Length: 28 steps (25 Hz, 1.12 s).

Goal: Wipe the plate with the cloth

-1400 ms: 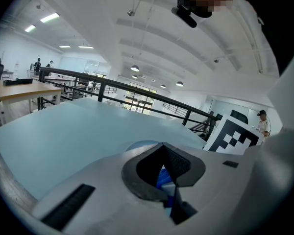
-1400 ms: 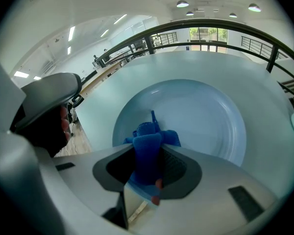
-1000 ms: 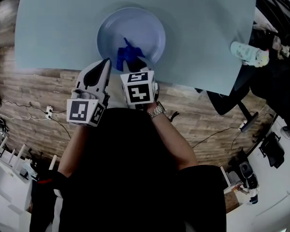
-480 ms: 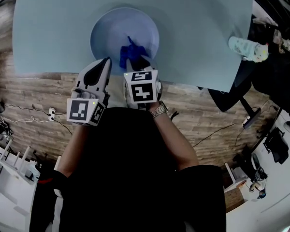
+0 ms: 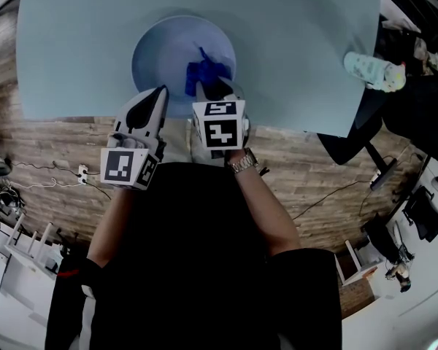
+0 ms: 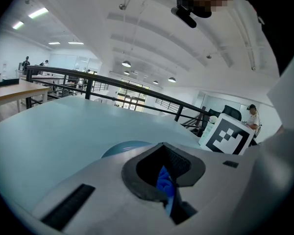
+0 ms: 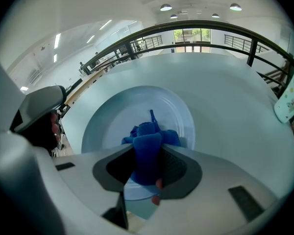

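Note:
A pale blue plate (image 5: 168, 49) sits on the light table near its front edge. A crumpled dark blue cloth (image 5: 203, 73) lies on the plate's near right part, with my right gripper (image 5: 213, 87) shut on it. In the right gripper view the cloth (image 7: 148, 146) is bunched between the jaws over the plate (image 7: 112, 126). My left gripper (image 5: 159, 93) hovers by the plate's near left rim with its jaws together. In the left gripper view the plate (image 6: 125, 148) shows just beyond the left gripper (image 6: 166, 180). A blue sliver sits in its slit; I cannot tell what it is.
The table (image 5: 73, 42) ends right in front of the person, with wooden floor below. A pale patterned bottle (image 5: 369, 71) lies at the table's right edge, and it also shows in the right gripper view as the bottle (image 7: 289, 102). A railing runs behind the table.
My right gripper has slid the cloth from the plate's near middle toward its right side. The left gripper has stayed by the near left rim.

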### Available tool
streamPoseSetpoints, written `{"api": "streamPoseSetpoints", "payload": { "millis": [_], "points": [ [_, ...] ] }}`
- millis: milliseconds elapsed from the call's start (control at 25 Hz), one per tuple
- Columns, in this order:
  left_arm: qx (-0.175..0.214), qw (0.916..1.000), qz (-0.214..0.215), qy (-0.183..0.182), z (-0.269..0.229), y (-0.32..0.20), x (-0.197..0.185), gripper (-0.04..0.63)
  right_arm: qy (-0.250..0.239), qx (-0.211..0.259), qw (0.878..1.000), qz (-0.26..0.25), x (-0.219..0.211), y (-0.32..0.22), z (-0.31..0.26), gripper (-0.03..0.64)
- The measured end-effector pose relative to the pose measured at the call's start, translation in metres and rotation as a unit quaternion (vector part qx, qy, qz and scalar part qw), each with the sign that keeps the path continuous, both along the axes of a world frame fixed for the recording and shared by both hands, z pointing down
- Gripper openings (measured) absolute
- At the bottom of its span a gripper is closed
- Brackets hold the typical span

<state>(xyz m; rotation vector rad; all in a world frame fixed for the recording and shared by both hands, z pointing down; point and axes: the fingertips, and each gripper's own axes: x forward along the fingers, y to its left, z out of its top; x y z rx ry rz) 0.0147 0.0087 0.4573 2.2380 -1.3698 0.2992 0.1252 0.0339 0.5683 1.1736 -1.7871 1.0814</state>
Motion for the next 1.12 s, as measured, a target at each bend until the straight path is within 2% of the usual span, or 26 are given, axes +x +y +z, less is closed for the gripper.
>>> {"api": "streamPoseSetpoints", "payload": {
  "millis": [600,1120],
  "points": [
    [-0.005,1.0000,0.000,-0.002,0.002,-0.017,-0.008,0.002,0.009,0.002,1.000,0.021,0.010,-0.028,0.004,0.118],
    [0.011,0.9999,0.004,0.001,-0.008,-0.017,-0.010,0.002,0.007,0.044,0.999,0.024,0.011,-0.039,-0.017,0.118]
  ]
}}
